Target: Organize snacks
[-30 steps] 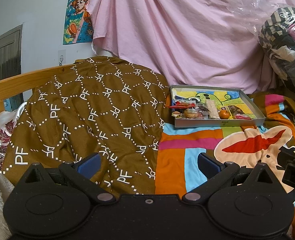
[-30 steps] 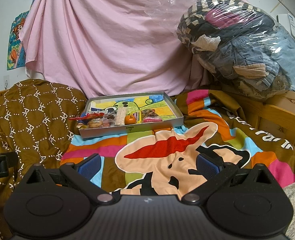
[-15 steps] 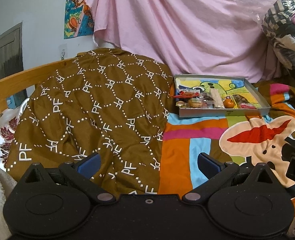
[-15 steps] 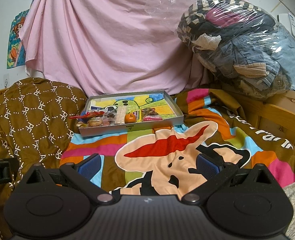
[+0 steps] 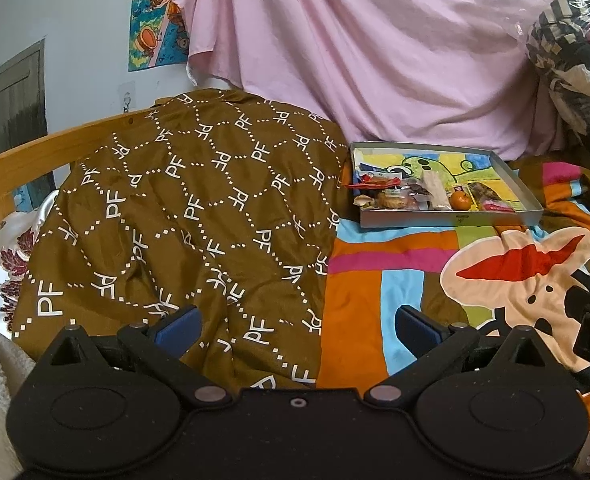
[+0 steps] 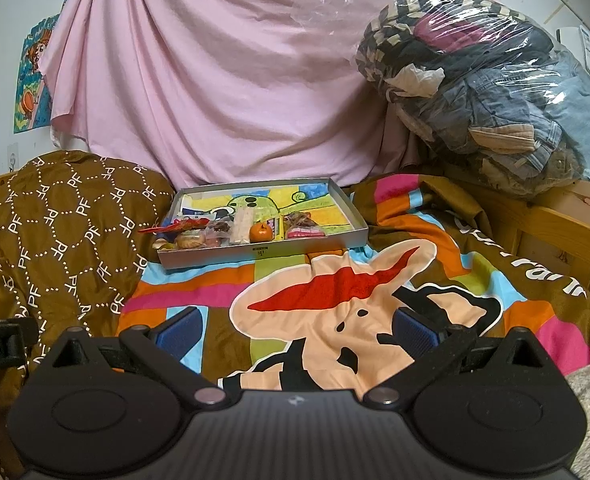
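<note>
A shallow grey cardboard tray (image 5: 447, 218) (image 6: 255, 255) with a cartoon picture inside lies on the bed, well ahead of both grippers. Along its front edge sit several snacks: a small orange fruit (image 5: 460, 200) (image 6: 261, 232), a round pastry (image 5: 391, 199) (image 6: 189, 240), a red wrapper (image 5: 375, 182) (image 6: 179, 225), a long pale bar (image 5: 435, 194) (image 6: 242, 224) and a pink packet (image 6: 305, 233). My left gripper (image 5: 297, 326) is open and holds nothing, low over the brown quilt. Over the colourful blanket my right gripper (image 6: 295, 330) is likewise open with nothing between its fingers.
A brown quilt with white PF print (image 5: 183, 208) (image 6: 55, 232) is heaped on the left by a wooden bed rail (image 5: 35, 152). A colourful cartoon blanket (image 6: 335, 292) covers the bed. A pink sheet (image 6: 215, 80) hangs behind. A clear bag of clothes (image 6: 487, 96) is piled at right.
The left gripper's view has swung a little left and back, so the tray sits further right and smaller. The right gripper has pulled back slightly. Both stay open.
</note>
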The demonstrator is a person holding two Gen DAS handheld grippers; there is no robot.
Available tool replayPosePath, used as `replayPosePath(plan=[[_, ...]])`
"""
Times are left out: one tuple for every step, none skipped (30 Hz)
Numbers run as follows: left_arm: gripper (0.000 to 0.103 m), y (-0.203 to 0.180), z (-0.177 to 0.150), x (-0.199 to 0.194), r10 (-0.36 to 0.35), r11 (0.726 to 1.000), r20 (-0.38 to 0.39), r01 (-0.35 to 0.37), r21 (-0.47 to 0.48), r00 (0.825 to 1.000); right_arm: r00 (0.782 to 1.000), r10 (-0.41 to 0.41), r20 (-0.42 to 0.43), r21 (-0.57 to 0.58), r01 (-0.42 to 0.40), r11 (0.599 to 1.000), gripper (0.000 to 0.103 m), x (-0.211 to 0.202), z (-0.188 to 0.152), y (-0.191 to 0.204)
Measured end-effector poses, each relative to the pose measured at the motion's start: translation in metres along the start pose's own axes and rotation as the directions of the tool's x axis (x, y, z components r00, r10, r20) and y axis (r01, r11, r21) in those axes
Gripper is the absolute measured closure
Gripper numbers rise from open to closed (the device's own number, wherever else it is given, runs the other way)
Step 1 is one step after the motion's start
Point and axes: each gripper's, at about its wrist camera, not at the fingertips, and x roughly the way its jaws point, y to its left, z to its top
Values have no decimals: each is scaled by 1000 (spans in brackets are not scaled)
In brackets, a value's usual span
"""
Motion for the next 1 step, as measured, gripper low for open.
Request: replayPosePath(plan=[[1,0,0,0,0,1000,-2,0,0,1000,1000,0,1,0,0,1000,0,1,0,0]])
